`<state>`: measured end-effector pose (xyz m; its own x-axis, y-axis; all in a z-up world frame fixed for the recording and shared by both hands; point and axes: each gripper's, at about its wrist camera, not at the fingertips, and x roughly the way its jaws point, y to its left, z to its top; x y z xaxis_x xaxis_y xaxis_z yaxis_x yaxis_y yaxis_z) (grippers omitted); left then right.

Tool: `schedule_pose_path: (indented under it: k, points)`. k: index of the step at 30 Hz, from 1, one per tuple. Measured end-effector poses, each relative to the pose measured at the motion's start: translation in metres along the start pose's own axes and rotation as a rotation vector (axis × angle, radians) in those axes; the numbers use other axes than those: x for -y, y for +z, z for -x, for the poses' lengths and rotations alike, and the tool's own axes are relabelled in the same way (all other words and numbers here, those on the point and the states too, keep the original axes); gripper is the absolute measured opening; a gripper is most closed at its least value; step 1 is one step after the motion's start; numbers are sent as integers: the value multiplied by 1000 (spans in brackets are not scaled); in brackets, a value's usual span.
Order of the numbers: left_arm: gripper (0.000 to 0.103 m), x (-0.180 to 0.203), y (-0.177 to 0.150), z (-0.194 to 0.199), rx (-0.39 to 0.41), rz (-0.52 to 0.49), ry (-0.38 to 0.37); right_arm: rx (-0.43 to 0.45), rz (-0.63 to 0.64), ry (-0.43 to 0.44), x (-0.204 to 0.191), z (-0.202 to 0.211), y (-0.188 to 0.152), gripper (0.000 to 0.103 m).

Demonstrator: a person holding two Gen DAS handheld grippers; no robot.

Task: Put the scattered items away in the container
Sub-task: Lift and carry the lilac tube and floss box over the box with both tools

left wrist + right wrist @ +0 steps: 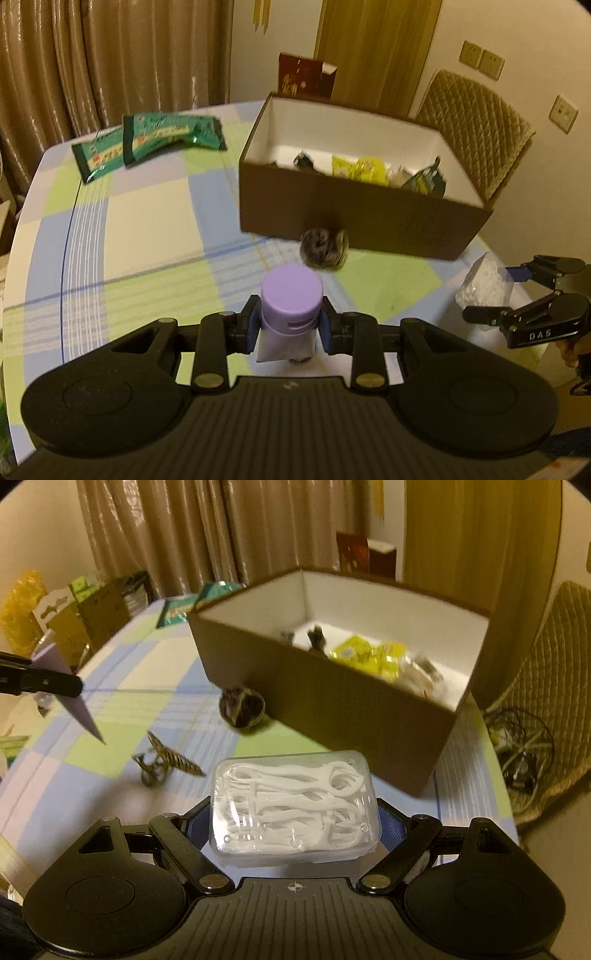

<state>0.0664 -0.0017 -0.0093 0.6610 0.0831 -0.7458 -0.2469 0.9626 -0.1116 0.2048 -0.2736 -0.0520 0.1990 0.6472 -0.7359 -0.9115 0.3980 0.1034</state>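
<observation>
Between the blue pads of the left gripper sits a lilac tube, cap toward the camera, pinched at its neck and held above the checked tablecloth. Clamped widely in the right gripper is a clear plastic case of white floss picks, its lid facing up. Ahead of both stands the brown box with a white inside, yellow and green packets already lying in it. Two green sachets lie well left of the box
</observation>
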Motion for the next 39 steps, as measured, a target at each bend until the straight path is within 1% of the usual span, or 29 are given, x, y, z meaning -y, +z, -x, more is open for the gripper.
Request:
schedule_pose_path:
  k: [5,11,13,17,21,25,28,33,39]
  points:
    - [27,7,28,1,42,-23,-32,67,28,43,3,14,25,84]
    - [27,17,71,-7,100,-62,-68,139,52,83,18,18,70,84]
    - [27,19,87,-12,118,-75,-76,155,70,79,23,14,85,84]
    - [27,23,124,-29,147,-128,-62,172,110,63,35,-2,115,84]
    - [27,26,156,-52,146,-164,-74,167,107,61,48,-26,141,84]
    - [27,24,177,-88,79,-173,-79,129,94,62,59,-54,154,84]
    - [27,24,183,-114,25,-190,-70,88,92,62,66,-73,159,84]
    - [27,24,182,-150,-58,-230,-53,23,103,64,73,-96,160,84]
    - [27,26,175,-186,-180,-293,-25,-47,122,81,79,-118,156,84]
